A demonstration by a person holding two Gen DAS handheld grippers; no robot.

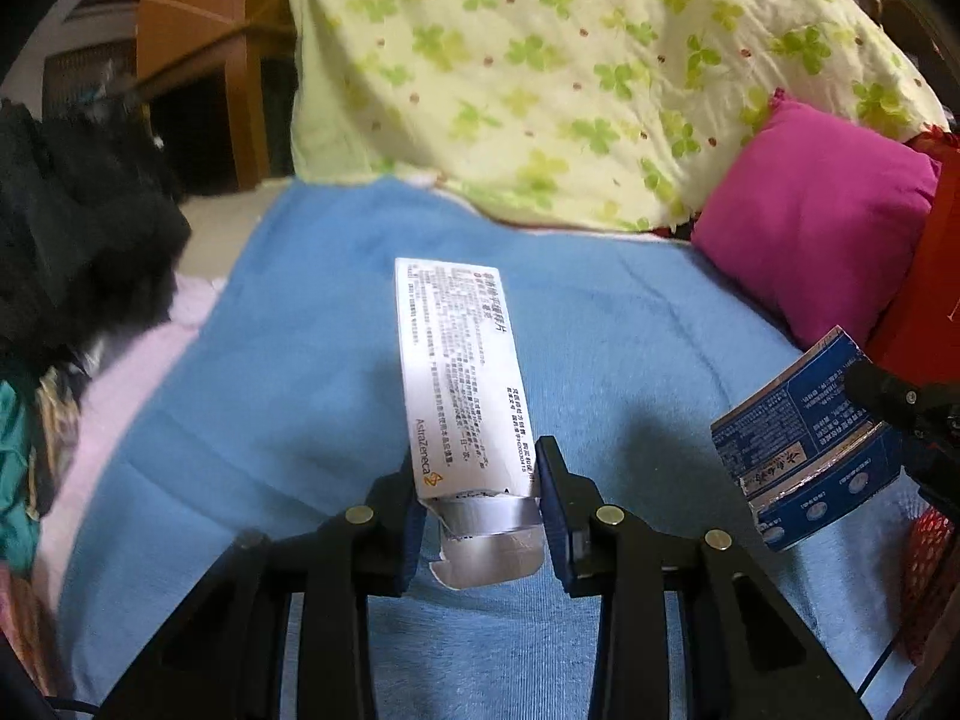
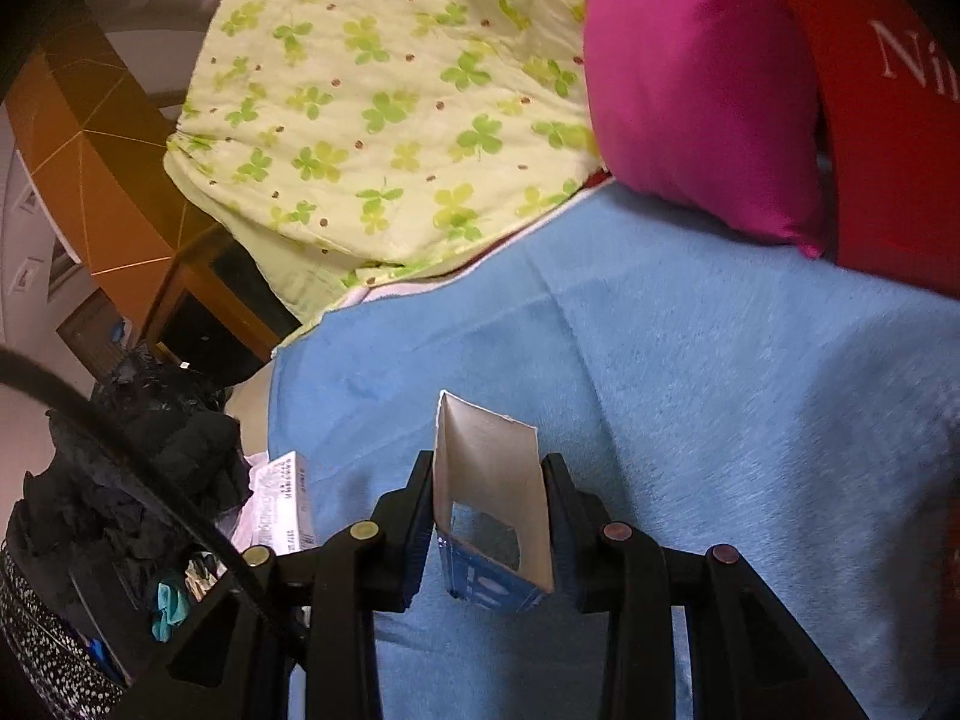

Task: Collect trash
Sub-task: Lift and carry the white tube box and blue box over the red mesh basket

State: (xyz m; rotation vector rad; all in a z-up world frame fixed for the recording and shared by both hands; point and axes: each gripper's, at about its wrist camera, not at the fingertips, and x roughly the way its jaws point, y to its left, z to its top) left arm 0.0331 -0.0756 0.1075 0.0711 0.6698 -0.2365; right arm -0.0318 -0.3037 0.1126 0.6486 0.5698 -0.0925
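On my left wrist view the left gripper (image 1: 483, 498) is clamped on the white box (image 1: 462, 378), a long medicine carton with dense print; both pads press its near, torn-open end, where silver foil shows, and the rest of it sticks out toward 12 o'clock, off the blue blanket (image 1: 336, 396). At 3 o'clock in that view I see the blue carton (image 1: 798, 444), flattened and torn, gripped by the black tip of my other tool at its right edge.

On my right wrist view the right gripper (image 2: 489, 516) is closed on that blue carton (image 2: 492, 498): the fingers squeeze its two sides, its open end faces me and I look into the pale inside, with blue printed card at the bottom. It is held clear of the blanket (image 2: 690, 390). The white box (image 2: 282, 504) shows again at 9 o'clock, near the blanket's left edge, beside a heap of dark clothes (image 2: 120, 480).

Past the blanket, at 12 o'clock in both views, lies a clover quilt (image 1: 540, 72). A pink pillow (image 1: 816, 222) sits at 2 o'clock on the left view, just beside a red cushion (image 2: 900, 138) with white lettering that I can read only in part
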